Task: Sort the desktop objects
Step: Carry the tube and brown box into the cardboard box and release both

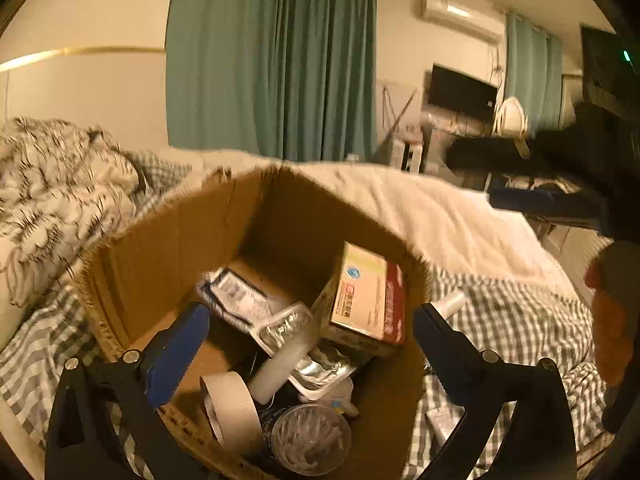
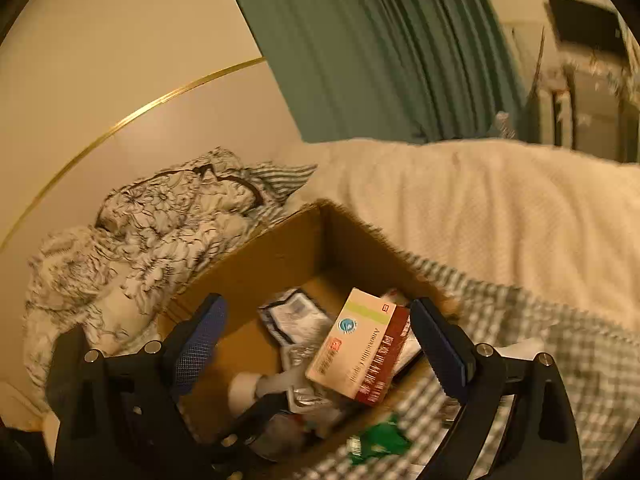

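Medicine carton (image 1: 366, 292), leaning in the cardboard box (image 1: 168, 240) on the bed.

Light, stiff printed paperboard, rectangular; probably crushable if squeezed hard, best taken across its narrow flat faces. Beside it: tape roll (image 1: 230, 408), smooth, round; crinkled foil blister packs (image 1: 316, 368); clear lidded cup (image 1: 310, 440), likely slippery. Left gripper (image 1: 310, 344) and right gripper (image 2: 316, 344) both hang over the box, fingers spread wide, holding nothing. Underneath, soft checked sheet (image 1: 508, 320); cream blanket (image 2: 500, 208) beyond.

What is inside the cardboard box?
In the cardboard box: a medicine carton, tape roll, white bottle, foil packs, clear cup. Anything beneath them is covered.
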The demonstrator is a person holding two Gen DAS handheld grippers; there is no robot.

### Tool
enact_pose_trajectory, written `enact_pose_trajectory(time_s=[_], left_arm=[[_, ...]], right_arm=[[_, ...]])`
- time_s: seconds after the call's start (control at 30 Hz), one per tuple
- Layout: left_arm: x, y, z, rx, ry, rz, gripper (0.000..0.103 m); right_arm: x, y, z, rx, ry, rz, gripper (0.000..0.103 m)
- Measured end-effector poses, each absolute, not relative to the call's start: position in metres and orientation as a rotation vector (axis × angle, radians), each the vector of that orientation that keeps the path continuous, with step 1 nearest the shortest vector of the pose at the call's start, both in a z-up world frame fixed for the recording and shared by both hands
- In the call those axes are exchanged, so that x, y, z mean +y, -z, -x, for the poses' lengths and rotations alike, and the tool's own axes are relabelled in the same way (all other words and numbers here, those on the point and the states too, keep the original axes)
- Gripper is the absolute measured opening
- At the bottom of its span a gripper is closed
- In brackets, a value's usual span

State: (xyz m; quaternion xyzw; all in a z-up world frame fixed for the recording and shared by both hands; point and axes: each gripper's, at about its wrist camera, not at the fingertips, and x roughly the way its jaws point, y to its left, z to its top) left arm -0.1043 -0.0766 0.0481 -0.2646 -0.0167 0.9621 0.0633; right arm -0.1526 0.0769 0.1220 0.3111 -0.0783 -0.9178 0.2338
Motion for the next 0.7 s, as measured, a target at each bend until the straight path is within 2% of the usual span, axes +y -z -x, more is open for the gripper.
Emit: enact_pose_trajectory(time_s=[0.1,0.23,0.4,0.5,0.7], left_arm=[[-0.076,-0.058,0.095,-0.079,-2.892,0.812,0.103],[-0.063,-0.069,0.063,-0.167,-2.834,0.824,0.103],[-0.035,-0.064,0.031,-0.1,-2.771,0.884,0.103],[-0.02,-0.046,0.015,-0.126,-2.761,0.93,0.103],[0.012,0.024,0.019,-0.133,-2.742,1.032,0.103]], right_arm=[[0.097,-0.128,0.123,-0.123,2.561,-0.855,0.093],[0.139,-0.128,0.086,-0.105,2.588,-0.904,0.093],[0.193,-0.115,0.052,-0.106,2.615,-0.958,0.093],[0.215,-0.099,0.039,-0.094,2.601,-0.991,0.093],[0.239,-0.057,0.034,-0.086,2.528,-1.088,0.093]])
